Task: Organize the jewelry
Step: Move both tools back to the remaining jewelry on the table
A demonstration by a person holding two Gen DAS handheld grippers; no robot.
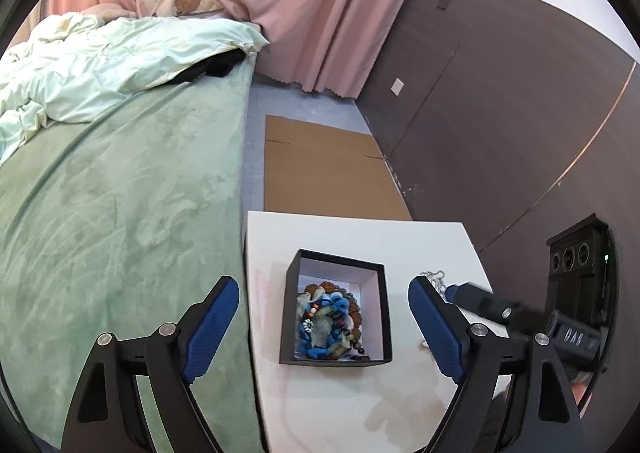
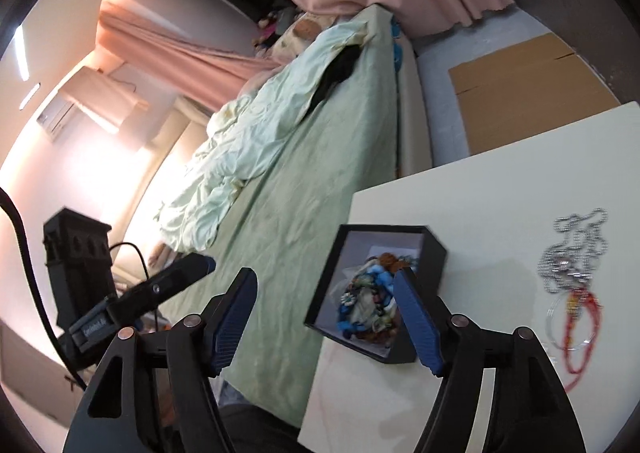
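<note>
A black square box (image 1: 291, 307) with a pale lining stands on the white table (image 1: 360, 237). It holds a heap of blue, brown and green bead jewelry (image 1: 326, 327). My left gripper (image 1: 324, 289) is open and empty above the box. In the right wrist view the box (image 2: 434, 253) and its beads (image 2: 366, 301) lie ahead, and my right gripper (image 2: 326, 275) is open and empty over the box's left side. A silver ball chain (image 2: 576, 249), a red bead string (image 2: 580, 329) and a clear bangle lie on the table (image 2: 500, 181) to the right. The chain's end shows in the left wrist view (image 1: 436, 277).
A bed with a green sheet (image 1: 120, 213) and a pale duvet (image 1: 100, 65) runs along the table's left side. Flat cardboard (image 1: 324, 169) lies on the floor beyond the table. A dark wall panel (image 1: 500, 93) and pink curtains (image 1: 320, 13) stand behind.
</note>
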